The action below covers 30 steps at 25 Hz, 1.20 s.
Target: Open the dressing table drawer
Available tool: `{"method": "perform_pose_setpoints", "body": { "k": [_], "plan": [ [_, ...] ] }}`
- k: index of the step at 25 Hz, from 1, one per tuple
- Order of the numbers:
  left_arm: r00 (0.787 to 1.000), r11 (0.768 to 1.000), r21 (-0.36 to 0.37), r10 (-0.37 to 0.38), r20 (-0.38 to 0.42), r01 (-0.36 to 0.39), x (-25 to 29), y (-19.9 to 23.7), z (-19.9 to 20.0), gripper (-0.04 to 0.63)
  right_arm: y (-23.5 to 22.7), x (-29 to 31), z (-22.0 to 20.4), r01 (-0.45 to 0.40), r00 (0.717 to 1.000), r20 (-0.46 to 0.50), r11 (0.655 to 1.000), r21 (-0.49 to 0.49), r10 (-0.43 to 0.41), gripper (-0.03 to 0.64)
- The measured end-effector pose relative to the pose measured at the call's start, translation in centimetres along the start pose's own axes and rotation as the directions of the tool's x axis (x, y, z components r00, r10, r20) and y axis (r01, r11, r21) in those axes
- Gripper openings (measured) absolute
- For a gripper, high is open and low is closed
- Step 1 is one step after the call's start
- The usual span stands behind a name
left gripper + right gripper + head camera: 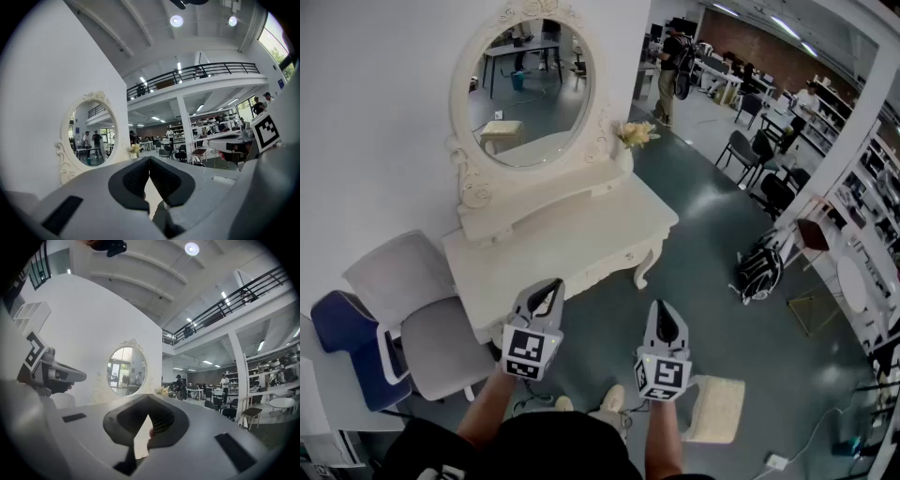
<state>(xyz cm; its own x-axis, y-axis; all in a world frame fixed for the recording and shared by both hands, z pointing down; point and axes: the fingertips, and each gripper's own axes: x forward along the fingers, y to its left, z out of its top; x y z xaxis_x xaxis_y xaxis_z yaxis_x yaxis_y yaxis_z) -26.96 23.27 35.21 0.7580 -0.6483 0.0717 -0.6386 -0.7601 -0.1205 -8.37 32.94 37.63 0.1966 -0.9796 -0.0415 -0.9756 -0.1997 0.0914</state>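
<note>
The white dressing table [553,246] with its oval mirror [530,89] stands against the wall ahead of me. Its front apron [598,272], where the drawer sits, looks flush and closed; I cannot make out a handle. My left gripper [548,287] hovers just off the table's front edge, level, jaws shut and empty. My right gripper [664,315] is held level over the floor, a little short of the table's front, also shut on nothing. In the left gripper view the gripper [149,160] points toward the mirror [89,133]. The right gripper [147,398] faces the mirror [125,369] too.
A grey chair [441,342] and a blue chair [342,323] stand left of the table. A cream stool [714,409] is by my right foot. A vase of flowers [635,136] sits on the table's far corner. A black bag [759,270] lies on the floor at right.
</note>
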Motion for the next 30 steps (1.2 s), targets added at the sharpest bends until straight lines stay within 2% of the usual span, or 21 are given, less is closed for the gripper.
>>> {"method": "perform_pose_setpoints", "body": {
  "k": [11, 17, 23, 30],
  "plan": [
    [1.000, 1.000, 0.011, -0.007, 0.014, 0.006, 0.7, 1.7, 0.1, 0.003, 0.9, 1.4, 0.8, 0.011, 0.999, 0.031, 1.000, -0.006, -0.011, -0.003],
    [0.999, 0.999, 0.012, -0.030, 0.013, 0.029, 2.4, 1.2, -0.1, 0.003, -0.1, 1.9, 0.1, 0.030, 0.999, 0.012, 0.999, -0.023, -0.030, -0.002],
    [0.999, 0.999, 0.017, -0.044, 0.004, 0.044, 6.1, 0.6, -0.6, 0.003, -2.6, 4.4, -0.9, 0.038, 0.999, 0.010, 0.999, -0.024, -0.038, -0.002],
    [1.000, 1.000, 0.006, -0.006, 0.011, 0.006, 13.5, 0.2, -0.2, 0.003, -7.8, 10.4, -1.7, 0.014, 1.000, -0.004, 0.999, -0.041, -0.014, -0.002]
  ]
}}
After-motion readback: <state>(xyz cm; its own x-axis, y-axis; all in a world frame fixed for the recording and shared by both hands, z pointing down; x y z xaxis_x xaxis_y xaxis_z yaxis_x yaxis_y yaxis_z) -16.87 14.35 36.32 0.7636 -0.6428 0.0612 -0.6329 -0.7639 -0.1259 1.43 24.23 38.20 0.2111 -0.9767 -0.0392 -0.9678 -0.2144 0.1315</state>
